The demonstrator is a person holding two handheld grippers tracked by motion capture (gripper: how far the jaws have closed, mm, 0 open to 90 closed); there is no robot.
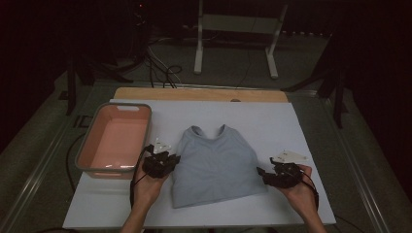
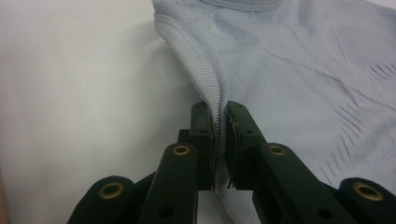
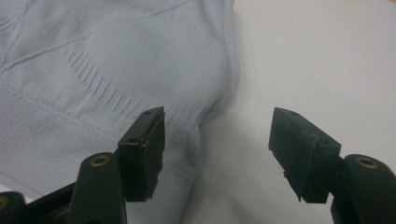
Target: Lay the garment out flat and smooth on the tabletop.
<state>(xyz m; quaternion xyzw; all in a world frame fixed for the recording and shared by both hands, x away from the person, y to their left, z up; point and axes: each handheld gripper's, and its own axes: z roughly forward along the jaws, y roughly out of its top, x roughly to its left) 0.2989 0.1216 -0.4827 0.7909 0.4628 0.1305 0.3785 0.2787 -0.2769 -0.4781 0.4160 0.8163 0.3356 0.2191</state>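
A pale blue sleeveless top (image 1: pixel 214 162) lies flat on the white board (image 1: pixel 277 121), neckline pointing away from me. My left gripper (image 1: pixel 174 159) is at the top's left side. In the left gripper view its jaws (image 2: pixel 219 112) are pinched on the ribbed side hem of the top (image 2: pixel 303 70), which folds up between the pads. My right gripper (image 1: pixel 261 171) rests at the top's lower right corner. In the right gripper view it (image 3: pixel 217 126) stands open, one jaw over the top's fabric (image 3: pixel 116 56) and the other over bare board, with the side edge between them.
A pink basin with a grey rim (image 1: pixel 92 141) stands at the board's left, close to my left hand. A wooden table edge (image 1: pixel 199 93) shows behind the board. A white stand (image 1: pixel 233 24) and cables (image 1: pixel 163 73) lie on the floor beyond.
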